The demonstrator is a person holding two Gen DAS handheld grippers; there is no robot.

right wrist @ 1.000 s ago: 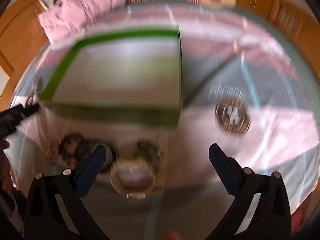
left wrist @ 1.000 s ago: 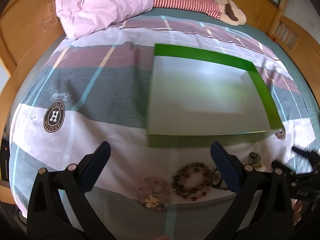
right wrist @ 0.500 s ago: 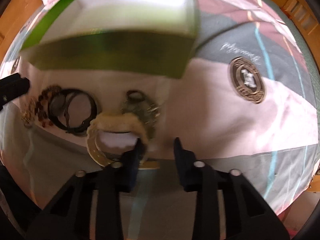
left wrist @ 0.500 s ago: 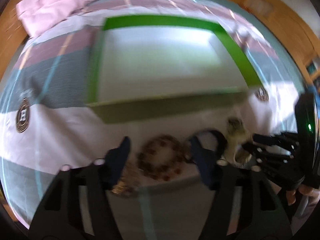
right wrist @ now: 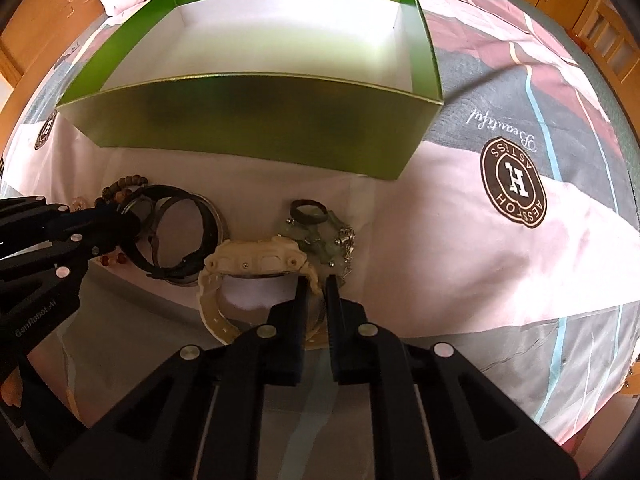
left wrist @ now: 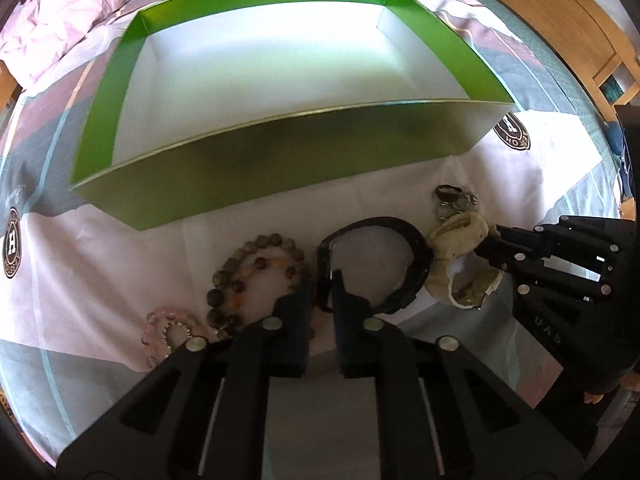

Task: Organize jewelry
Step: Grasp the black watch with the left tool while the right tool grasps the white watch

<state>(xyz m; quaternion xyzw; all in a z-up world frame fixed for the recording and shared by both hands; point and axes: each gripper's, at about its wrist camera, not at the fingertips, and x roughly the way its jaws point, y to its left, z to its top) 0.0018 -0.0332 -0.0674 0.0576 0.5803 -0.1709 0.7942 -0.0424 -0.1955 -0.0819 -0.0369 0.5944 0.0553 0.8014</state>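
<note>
Two watches lie on the bed in front of a box. The black watch (left wrist: 376, 264), its strap curled into a loop, has its case clamped in the left claw (left wrist: 322, 292), whose jaws have just been closing and now pinch it. Just to the right, touching it, the cream watch (right wrist: 260, 260) has its strap pinched in the right claw (right wrist: 316, 292), whose jaws have likewise just been closing onto it.

Two bead bracelets lie left of the black watch: a brown bead bracelet (left wrist: 256, 268) touching it, and a smaller pink bead bracelet (left wrist: 168, 332) beyond that. A pale green pendant (right wrist: 320, 240) on a small chain sits just behind the cream watch, with one dark ring (right wrist: 306, 210) at its far edge. That makes six pieces of jewelry in a loose row, all lying on the bedsheet and none in the box.

One open green box (left wrist: 260, 168) with a white inside stands just behind the row; nothing shows in it.

The bedsheet (right wrist: 460, 240) is striped in pink, grey and maroon and carries round brown badges, one near each front corner of the box and a third further left. A crumpled pink pillow (left wrist: 72, 12) lies beyond the box at the far left
</note>
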